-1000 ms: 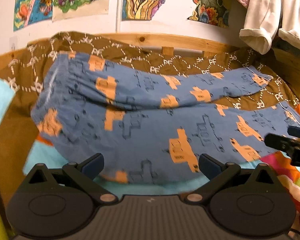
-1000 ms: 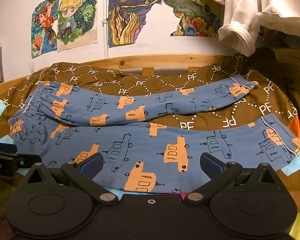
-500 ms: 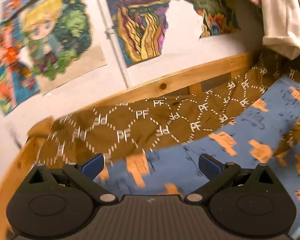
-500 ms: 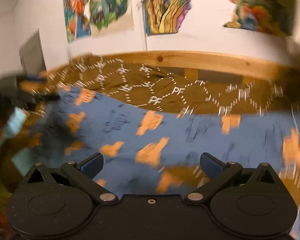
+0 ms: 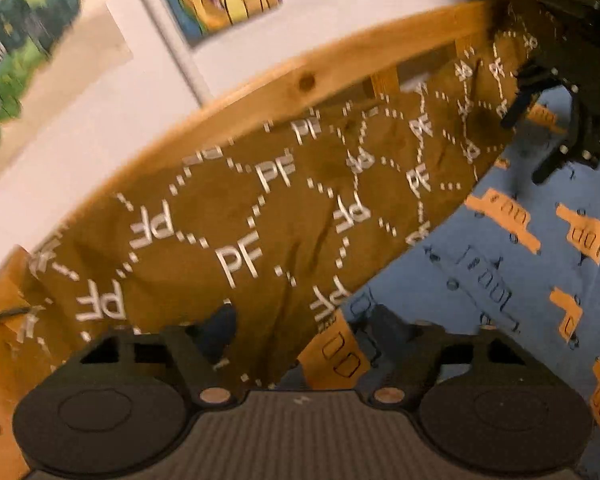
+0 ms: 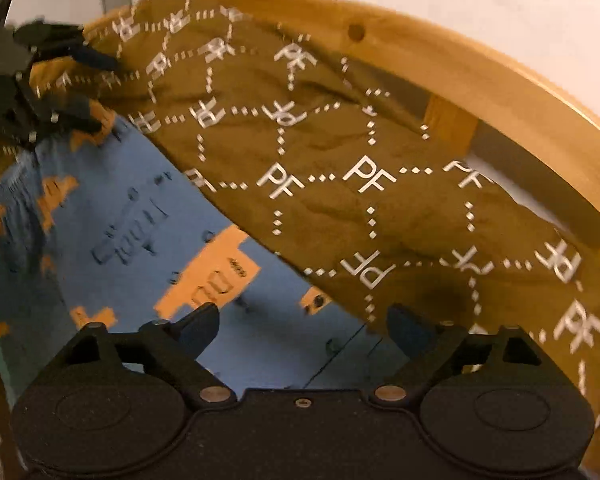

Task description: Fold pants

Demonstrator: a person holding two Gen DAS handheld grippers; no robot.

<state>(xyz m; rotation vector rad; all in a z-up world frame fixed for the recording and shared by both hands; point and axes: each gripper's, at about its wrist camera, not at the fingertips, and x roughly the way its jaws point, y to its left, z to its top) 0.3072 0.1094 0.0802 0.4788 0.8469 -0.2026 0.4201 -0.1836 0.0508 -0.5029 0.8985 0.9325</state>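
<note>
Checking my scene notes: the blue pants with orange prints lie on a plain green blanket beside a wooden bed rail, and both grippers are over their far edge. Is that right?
Not quite. The blanket is brown with white PF lettering, as the right wrist view shows. The rest holds: the blue pants lie on it beside the wooden bed rail, with the left gripper and right gripper, jaws closing, over their far edge.

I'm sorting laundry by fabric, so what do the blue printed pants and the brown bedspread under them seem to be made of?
Blue pants with orange truck print: seemingly thin, matte, soft cloth, perhaps cotton; they lie flat and limp. Brown bedspread with white PF lettering: matte woven-looking fabric that creases softly, with no sheen; the fibre can't be told.
</note>
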